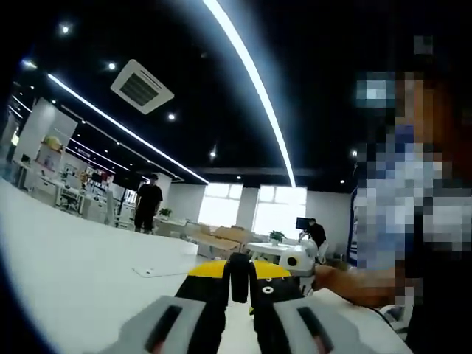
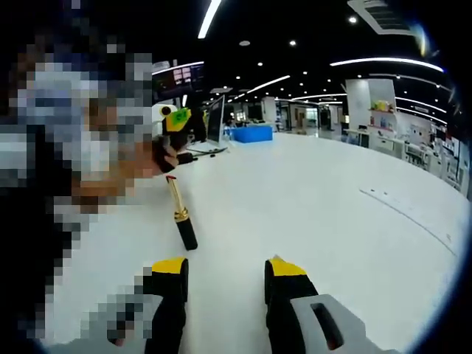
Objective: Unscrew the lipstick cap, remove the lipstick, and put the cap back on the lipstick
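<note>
so, left gripper view: left gripper [image 1: 240, 284] has its yellow-tipped jaws clenched on a small black cap [image 1: 239, 277], which stands upright between the tips. below it is the white bench [image 1: 66, 273]. the other gripper, white with yellow and green on it, shows just right of the cap with a hand [image 1: 346, 282] around it (partly hidden behind the jaws here). background is an open office: a person in black [image 1: 147, 206] stands far left, another [image 1: 316, 233] sits by a monitor near the bright windows [image 1: 254, 208], and a small plant [image 1: 276, 237] sits on a round table. ceiling has long light strips [image 1: 247, 70] and an air vent [image 1: 141, 87].

right gripper view: right gripper [image 2: 225, 276] hovers over the bench with its jaws released, a wide gap between the yellow tips, nothing in them. lipstick [image 2: 181, 213] sits just ahead and left of the jaws, black base toward the camera, gold band, reddish stick pointing away; can't tell if it touches the bench or is held at the far end. the left gripper shows beyond its far end, green and yellow, with a hand on it. farther back are a laptop [image 2: 214, 122] and a blue box [image 2: 251, 133]. a strip of tape or cable [image 2: 405, 209] lies on the bench at right.
</note>
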A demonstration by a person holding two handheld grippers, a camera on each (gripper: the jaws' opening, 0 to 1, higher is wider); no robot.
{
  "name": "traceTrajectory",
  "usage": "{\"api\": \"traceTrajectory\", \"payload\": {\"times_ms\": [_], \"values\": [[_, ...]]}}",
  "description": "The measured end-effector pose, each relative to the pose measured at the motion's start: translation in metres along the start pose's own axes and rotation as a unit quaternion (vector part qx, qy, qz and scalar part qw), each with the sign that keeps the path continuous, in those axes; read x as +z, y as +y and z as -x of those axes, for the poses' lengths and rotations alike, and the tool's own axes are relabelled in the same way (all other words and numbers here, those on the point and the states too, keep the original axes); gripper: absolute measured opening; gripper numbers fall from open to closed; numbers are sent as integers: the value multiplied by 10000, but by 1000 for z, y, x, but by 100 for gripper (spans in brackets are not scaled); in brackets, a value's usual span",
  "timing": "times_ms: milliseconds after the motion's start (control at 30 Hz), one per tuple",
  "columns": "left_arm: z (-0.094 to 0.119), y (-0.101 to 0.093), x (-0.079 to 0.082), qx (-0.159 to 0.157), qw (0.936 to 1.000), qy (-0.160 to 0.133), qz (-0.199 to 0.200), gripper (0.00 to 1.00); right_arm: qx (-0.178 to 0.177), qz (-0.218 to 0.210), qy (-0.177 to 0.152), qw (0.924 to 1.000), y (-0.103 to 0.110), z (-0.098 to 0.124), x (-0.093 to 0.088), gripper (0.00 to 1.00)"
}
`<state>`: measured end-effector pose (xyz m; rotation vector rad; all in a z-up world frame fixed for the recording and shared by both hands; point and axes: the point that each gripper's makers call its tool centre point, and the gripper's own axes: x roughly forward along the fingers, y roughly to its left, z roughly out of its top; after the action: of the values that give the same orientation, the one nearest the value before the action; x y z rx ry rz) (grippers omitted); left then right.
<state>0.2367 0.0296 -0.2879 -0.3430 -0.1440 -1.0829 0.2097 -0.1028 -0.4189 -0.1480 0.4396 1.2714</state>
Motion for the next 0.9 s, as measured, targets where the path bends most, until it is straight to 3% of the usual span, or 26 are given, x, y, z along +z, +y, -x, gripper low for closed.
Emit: {"api": "traceTrajectory", "payload": {"times_ms": [367,900], "values": [[-3,-13,9,-279,9989,-274,244,13,20,11,-15,10000,5,-1,0,40],[-9,-38,15,-531,9980,-351,67,13,88,-10,11,10000,16,-3,-2,43]]}}
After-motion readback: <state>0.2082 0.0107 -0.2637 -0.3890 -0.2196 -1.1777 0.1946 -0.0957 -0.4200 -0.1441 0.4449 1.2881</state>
